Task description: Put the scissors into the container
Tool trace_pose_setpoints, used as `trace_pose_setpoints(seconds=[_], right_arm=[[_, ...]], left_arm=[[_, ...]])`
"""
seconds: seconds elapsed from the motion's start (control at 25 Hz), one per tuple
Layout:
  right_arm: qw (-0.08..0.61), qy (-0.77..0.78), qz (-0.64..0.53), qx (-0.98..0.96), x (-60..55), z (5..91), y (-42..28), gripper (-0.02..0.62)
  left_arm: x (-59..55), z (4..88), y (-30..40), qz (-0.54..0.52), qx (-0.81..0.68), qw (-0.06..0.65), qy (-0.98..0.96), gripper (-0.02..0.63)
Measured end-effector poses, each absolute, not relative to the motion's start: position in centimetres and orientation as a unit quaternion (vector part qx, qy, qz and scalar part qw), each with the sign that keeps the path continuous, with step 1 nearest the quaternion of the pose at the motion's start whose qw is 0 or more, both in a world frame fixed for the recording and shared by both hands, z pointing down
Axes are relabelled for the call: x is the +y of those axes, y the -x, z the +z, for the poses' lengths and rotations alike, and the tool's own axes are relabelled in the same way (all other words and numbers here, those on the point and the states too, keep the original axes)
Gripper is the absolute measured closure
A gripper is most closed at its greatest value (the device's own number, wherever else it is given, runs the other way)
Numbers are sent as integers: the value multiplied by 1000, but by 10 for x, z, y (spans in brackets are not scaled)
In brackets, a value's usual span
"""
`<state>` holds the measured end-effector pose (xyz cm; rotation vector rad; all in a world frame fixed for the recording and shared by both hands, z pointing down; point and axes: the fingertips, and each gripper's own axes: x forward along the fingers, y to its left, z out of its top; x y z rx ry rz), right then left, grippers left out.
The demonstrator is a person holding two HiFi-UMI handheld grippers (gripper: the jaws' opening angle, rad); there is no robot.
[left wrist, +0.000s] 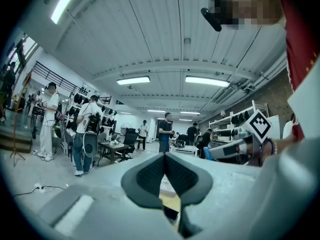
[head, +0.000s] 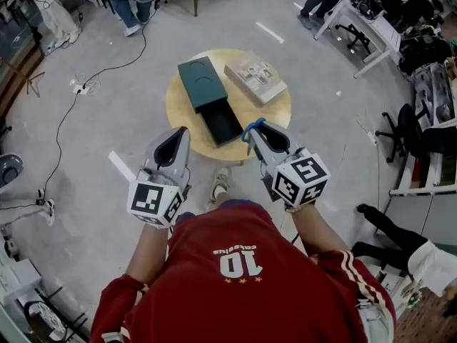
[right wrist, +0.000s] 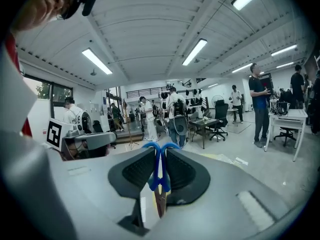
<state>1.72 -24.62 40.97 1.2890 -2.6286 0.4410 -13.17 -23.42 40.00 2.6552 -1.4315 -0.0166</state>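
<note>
Clamped in the right gripper's (right wrist: 160, 156) jaws: blue-handled scissors (head: 251, 128), seen over the surface's (head: 275, 109) 5 o'clock part. Left gripper (left wrist: 164, 156) jaws closed, empty. Pickup done. Remaining, likely: shift toward 9 o'clock, lower into the container's (head: 211, 95) open drawer (head: 223, 123), release.

The person's red shirt (head: 214, 291) bears a white number 10 on its back.

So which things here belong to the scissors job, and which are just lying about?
Job: scissors, clamped in the right gripper; dark green container on the round table.
Not part of it: flat printed box beside the container; left gripper, shut and empty.
</note>
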Motion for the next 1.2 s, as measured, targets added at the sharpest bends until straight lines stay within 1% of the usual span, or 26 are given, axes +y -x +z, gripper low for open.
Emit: trace_pose_setpoints(seconds=[0.36,0.6,0.84,1.2], right_arm=[[124,-420,176,-882,-302,453,-9,522],[130,-421,190,-877,-330,488,-11,522],[175,-408,231,-866,-348,542,-12,522],[199,-402,262,-854,-370,613,-6,522]], left_arm=[[-278,422,133,4,-485,86,-870,603],[-309,447,125,9,-482,96,-871,603],[-332,469,113,27,-469,102,-877,603],[-346,497,112,44,-472,127,-871,603]])
